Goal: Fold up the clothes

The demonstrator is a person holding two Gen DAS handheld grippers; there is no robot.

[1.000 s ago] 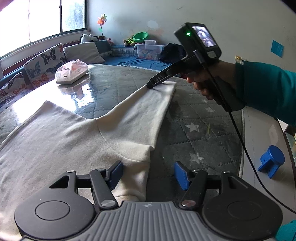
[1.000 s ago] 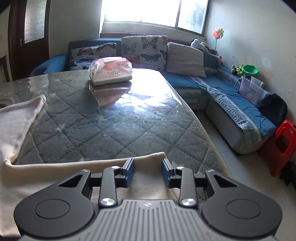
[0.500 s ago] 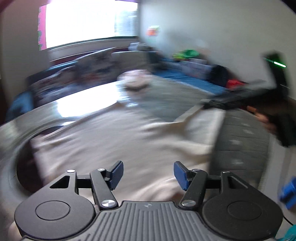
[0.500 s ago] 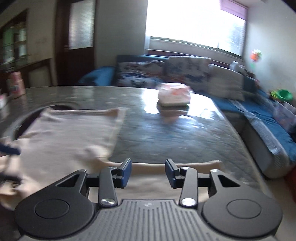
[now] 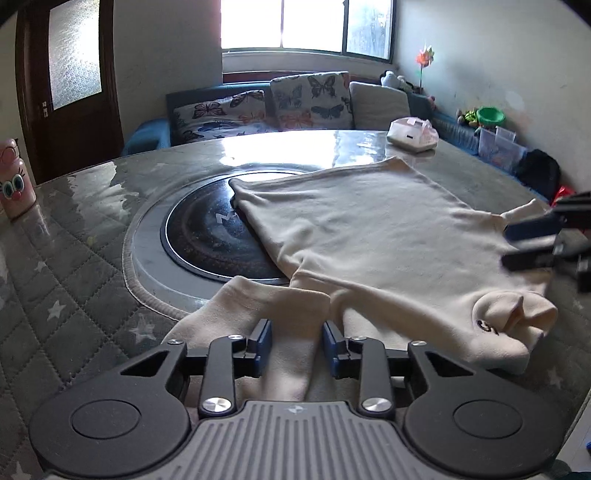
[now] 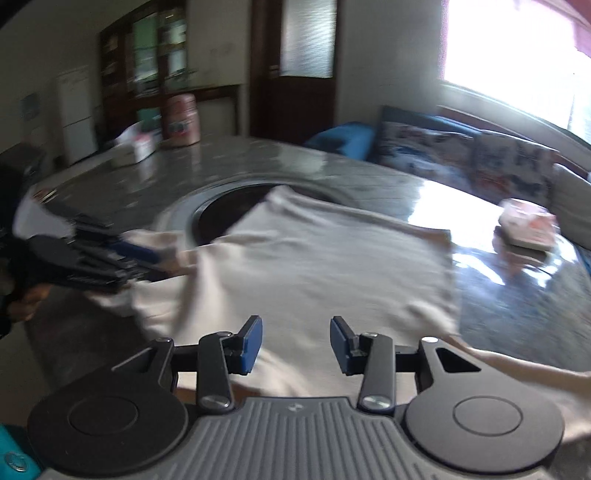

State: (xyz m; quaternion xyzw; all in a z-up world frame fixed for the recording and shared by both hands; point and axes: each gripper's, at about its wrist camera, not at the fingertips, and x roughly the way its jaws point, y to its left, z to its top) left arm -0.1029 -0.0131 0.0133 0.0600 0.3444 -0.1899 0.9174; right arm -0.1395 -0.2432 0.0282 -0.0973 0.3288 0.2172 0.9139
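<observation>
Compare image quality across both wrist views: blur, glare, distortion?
Left wrist view: sharp; the window is blown out, with glare on the glossy table; fisheye bends the edges. The cream shirt reads clearly. Right wrist view: motion blur smears the shirt, the left gripper and the room; only the right gripper itself is crisp; the window is overexposed.
</observation>
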